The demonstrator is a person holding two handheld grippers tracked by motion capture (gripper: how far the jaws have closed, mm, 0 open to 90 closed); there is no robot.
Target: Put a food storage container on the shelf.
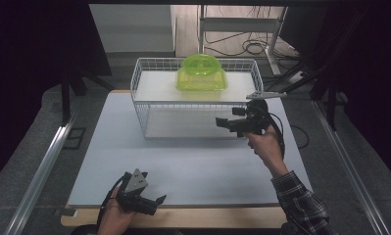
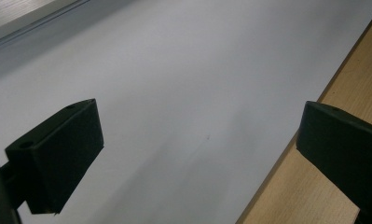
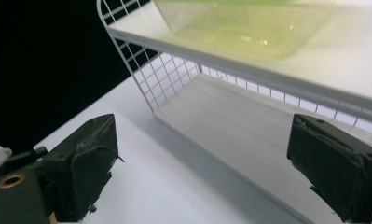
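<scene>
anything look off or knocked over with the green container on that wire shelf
Nothing stands out. The green container sits upright on the top board of the white wire shelf, lid on, with nothing spilled. Both grippers are empty.

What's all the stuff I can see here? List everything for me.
Container: one, see-through lime green, on the rack's top shelf.
Rack: one, white wire, two shelves, at the far side of the table.
Table: one, pale grey top with a wooden near edge.
Left gripper: one, black, jaws open, at the table's near edge.
Right gripper: one, black, jaws open and nothing between them, in front of the rack's right end.
Sleeve: one, plaid, on the right arm.
</scene>
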